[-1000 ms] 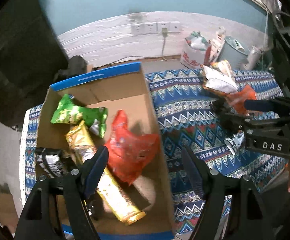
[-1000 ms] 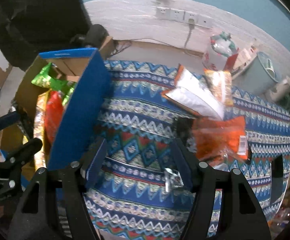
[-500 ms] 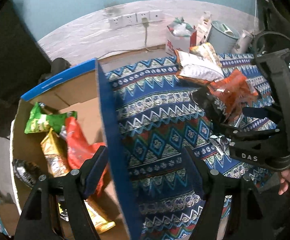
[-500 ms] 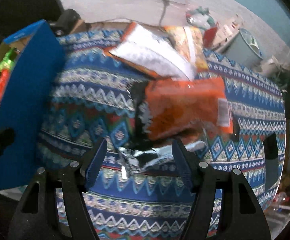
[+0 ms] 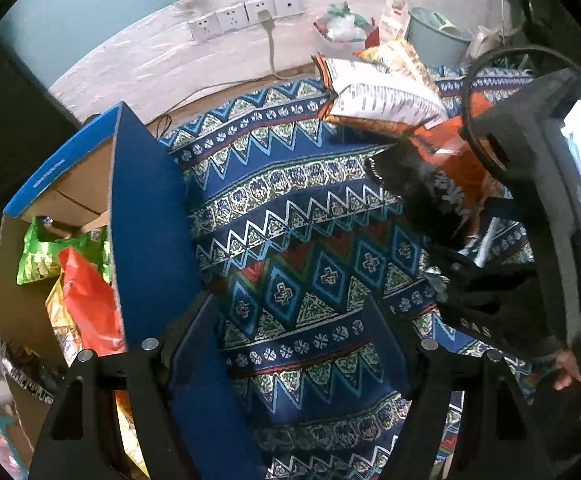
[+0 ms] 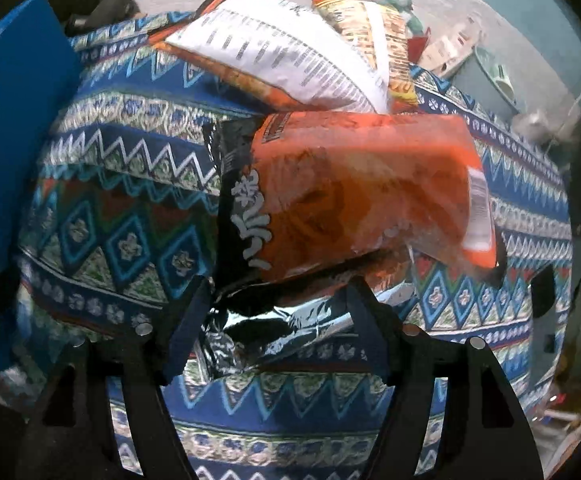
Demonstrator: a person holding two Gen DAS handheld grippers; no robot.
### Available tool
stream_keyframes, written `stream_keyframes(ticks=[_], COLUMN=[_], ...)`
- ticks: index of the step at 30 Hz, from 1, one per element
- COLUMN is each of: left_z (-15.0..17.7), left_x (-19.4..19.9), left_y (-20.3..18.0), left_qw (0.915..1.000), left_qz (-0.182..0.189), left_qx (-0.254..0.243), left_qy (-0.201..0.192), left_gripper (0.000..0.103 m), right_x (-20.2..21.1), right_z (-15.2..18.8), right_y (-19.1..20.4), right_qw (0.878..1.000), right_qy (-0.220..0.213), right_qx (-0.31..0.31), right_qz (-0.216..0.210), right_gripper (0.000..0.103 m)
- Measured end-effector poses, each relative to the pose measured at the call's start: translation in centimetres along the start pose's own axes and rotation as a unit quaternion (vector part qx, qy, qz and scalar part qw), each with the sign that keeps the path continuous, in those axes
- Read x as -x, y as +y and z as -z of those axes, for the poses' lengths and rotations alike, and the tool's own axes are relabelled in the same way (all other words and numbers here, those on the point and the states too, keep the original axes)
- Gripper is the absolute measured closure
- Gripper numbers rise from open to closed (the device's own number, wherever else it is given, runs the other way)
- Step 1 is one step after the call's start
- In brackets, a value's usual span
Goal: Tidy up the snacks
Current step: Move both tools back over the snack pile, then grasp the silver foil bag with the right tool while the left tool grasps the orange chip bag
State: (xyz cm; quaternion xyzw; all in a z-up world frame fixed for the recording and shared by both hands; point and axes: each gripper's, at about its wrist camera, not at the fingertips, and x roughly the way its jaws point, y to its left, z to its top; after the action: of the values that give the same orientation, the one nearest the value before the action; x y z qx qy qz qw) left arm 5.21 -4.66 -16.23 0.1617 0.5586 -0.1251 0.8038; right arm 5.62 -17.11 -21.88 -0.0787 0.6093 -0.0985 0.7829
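Right claw [image 6: 278,304] descending onto orange snack bag [image 6: 362,192], jaws just widening, bag's near edge between them, ungripped. Left claw [image 5: 294,320] wide, empty, leaving box [image 5: 146,216].

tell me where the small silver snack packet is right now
In the right wrist view the small silver packet lies on the patterned cloth between the open right gripper's fingers, just below the orange bag.

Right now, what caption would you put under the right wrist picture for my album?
Open right tool straddling a crinkly silver wrapper, below an orange snack bag on the patterned tablecloth.
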Motion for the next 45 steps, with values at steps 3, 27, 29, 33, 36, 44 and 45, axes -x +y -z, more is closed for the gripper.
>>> stream_keyframes(ticks=[3, 27, 29, 33, 36, 44, 45], left_z=[-0.4, -5.2, -5.6, -6.7, -7.2, -8.4, -8.5], left_x=[-0.8, -0.7, -0.8, -1.4, -1.9, -2.9, -2.9], left_y=[-0.1, -10.2, -10.5, -11.0, -11.2, -12.6, -12.8], left_qw=[0.9996, 0.9972, 0.9972, 0.9974, 0.9975, 0.9956, 0.9955], left_qz=[0.015, 0.037, 0.043, 0.049, 0.056, 0.084, 0.084], left_qx=[0.012, -0.063, -0.061, -0.052, -0.042, -0.036, -0.037], left_qy=[0.019, 0.011, 0.009, 0.012, 0.017, 0.023, 0.024], left_gripper=[0.025, 0.022, 0.022, 0.022, 0.022, 0.017, 0.017], right_x=[0.0, -2.1, -2.2, -2.5, -2.4, -0.9, -0.8], right_z=[1.4, 9.3, 9.0, 7.6, 7.0, 7.8, 8.1], right_y=[-0.3, -15.8, -16.1, -16.1, -15.1, -13.4, -14.4], right_qw=[1.000, 0.983, 0.983, 0.987, 0.991, 0.995, 0.995], right_qy=[0.003, 0.027, 0.021, 0.010, -0.002, -0.013, -0.011], right_qx=[0.013, -0.170, -0.169, -0.142, -0.111, -0.081, -0.086], right_qz=[0.022, -0.065, -0.074, -0.073, -0.071, -0.047, -0.042], right_gripper=[0.034, 0.034, 0.034, 0.034, 0.036, 0.077, 0.077])
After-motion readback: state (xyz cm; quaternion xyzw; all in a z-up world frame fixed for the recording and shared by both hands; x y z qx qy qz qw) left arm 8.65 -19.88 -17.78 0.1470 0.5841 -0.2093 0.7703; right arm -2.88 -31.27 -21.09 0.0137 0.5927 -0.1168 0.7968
